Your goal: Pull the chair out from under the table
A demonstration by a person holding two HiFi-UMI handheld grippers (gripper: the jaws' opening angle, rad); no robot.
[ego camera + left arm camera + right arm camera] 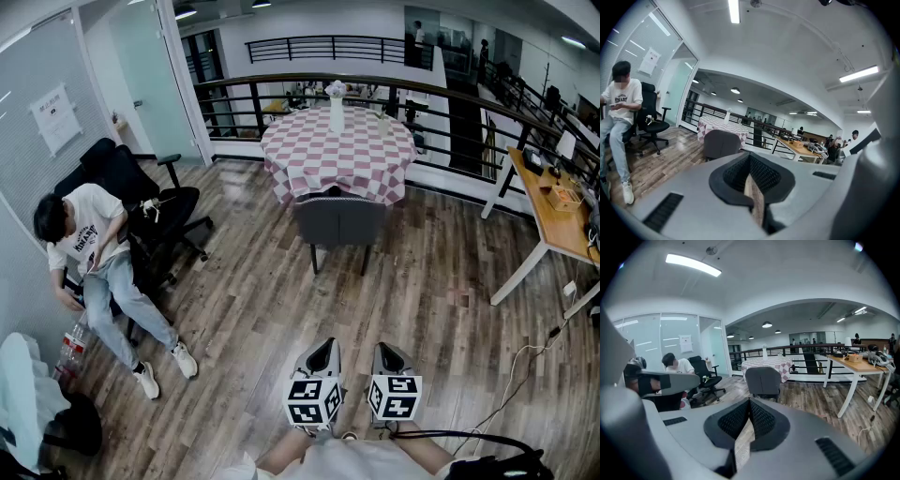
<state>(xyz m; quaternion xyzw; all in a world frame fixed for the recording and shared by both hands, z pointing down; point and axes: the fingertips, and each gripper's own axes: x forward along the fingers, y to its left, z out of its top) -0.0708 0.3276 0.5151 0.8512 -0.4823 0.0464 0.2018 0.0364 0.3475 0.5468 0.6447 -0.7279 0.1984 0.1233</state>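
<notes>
The grey chair stands tucked against the near edge of the round table. Its back is toward me and its seat is under the red-and-white checked cloth. A white vase stands toward the table's far side. A stretch of wooden floor lies between the chair and me, so the chair is well apart from both my tools. My left gripper and right gripper hang side by side low in front of me, each with its jaws pressed together and nothing between them. I judge the pull not yet begun; this is the approach. Next I should walk up to the chair, part a pair of jaws, clamp the top of the backrest and draw it straight toward me. To the left a person sits in a black office chair, away from that path. A desk stands off to the right.
</notes>
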